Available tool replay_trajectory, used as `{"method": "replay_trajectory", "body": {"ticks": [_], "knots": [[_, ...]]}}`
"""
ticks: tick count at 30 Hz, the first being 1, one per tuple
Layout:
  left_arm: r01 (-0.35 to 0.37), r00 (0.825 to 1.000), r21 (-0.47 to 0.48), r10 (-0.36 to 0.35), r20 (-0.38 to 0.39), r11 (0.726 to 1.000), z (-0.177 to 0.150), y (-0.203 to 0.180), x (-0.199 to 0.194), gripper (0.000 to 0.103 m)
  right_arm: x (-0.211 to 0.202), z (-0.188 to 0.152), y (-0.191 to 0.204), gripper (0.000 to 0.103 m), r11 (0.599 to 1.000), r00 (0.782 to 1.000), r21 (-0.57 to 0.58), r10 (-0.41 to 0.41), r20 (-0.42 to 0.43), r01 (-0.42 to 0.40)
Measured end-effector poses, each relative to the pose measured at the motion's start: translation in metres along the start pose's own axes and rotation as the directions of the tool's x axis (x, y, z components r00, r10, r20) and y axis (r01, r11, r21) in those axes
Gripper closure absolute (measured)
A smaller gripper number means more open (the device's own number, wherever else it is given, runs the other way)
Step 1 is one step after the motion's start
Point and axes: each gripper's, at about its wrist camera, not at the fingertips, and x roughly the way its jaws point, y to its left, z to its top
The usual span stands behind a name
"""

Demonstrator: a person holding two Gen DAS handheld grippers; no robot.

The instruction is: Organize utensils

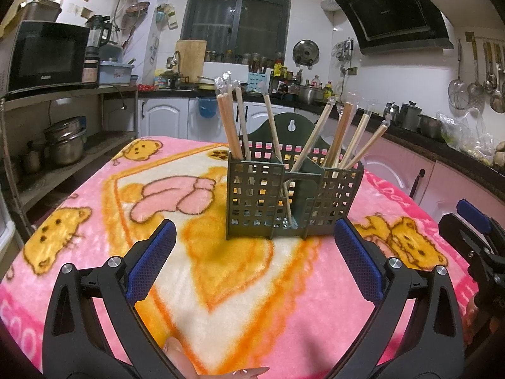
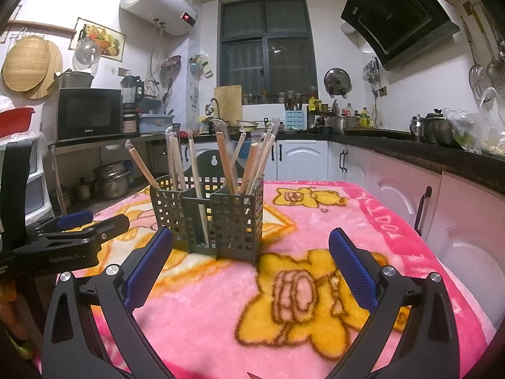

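A dark green slotted utensil holder [image 1: 284, 199] [image 2: 208, 218] stands upright on the pink cartoon blanket [image 1: 221, 284] [image 2: 284, 300]. Several wooden chopsticks in clear wrappers [image 1: 233, 120] [image 2: 227, 164] lean in its three compartments. My left gripper [image 1: 254, 259] is open just in front of the holder, nothing between its blue pads [image 1: 151, 265]. My right gripper [image 2: 252, 268] is open too, near the holder's right front corner, and holds nothing. The right gripper also shows at the right edge of the left wrist view [image 1: 473, 230]; the left gripper shows at the left of the right wrist view [image 2: 72, 230].
The table sits in a kitchen. A microwave [image 1: 47, 57] and shelves with metal pots [image 1: 66, 142] are on the left. A dark counter with white cabinets [image 2: 410, 164] runs behind and along the right. Fingertips [image 1: 176, 357] show at the bottom edge.
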Motion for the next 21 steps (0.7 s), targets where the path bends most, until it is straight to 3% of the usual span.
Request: {"method": "replay_trajectory", "body": {"ticks": [8, 11, 14, 16, 18, 20, 21], "knots": [[-0.028, 0.999, -0.059, 0.026, -0.039, 0.998, 0.01, 0.014, -0.001, 0.011, 0.004, 0.008, -0.016, 0.007, 0.998, 0.997, 0.041, -0.045, -0.054, 0.048], [-0.025, 0.998, -0.093, 0.019, -0.065, 0.995, 0.02, 0.031, -0.004, 0.011, 0.007, 0.018, -0.038, 0.007, 0.991, 0.992, 0.077, -0.103, -0.079, 0.109], [-0.098, 0.991, -0.07, 0.09, -0.103, 0.993, 0.035, 0.06, 0.006, 0.011, 0.025, 0.025, -0.064, 0.007, 0.977, 0.968, 0.058, -0.193, -0.158, 0.205], [-0.187, 0.97, -0.052, 0.176, -0.169, 0.981, 0.04, 0.086, 0.027, 0.011, 0.042, 0.027, -0.09, 0.007, 0.959, 0.937, 0.068, -0.252, -0.244, 0.275], [-0.26, 0.931, -0.068, 0.231, -0.281, 0.963, 0.036, 0.116, 0.057, 0.011, 0.061, 0.023, -0.11, 0.007, 0.941, 0.893, 0.06, -0.296, -0.339, 0.334], [-0.312, 0.885, -0.08, 0.259, -0.387, 0.947, 0.027, 0.142, 0.086, 0.011, 0.083, 0.014, -0.129, 0.007, 0.925, 0.841, 0.051, -0.319, -0.436, 0.377], [-0.363, 0.854, -0.084, 0.296, -0.427, 0.928, 0.021, 0.155, 0.099, 0.011, 0.098, 0.006, -0.138, 0.007, 0.914, 0.798, 0.041, -0.329, -0.504, 0.403]]}}
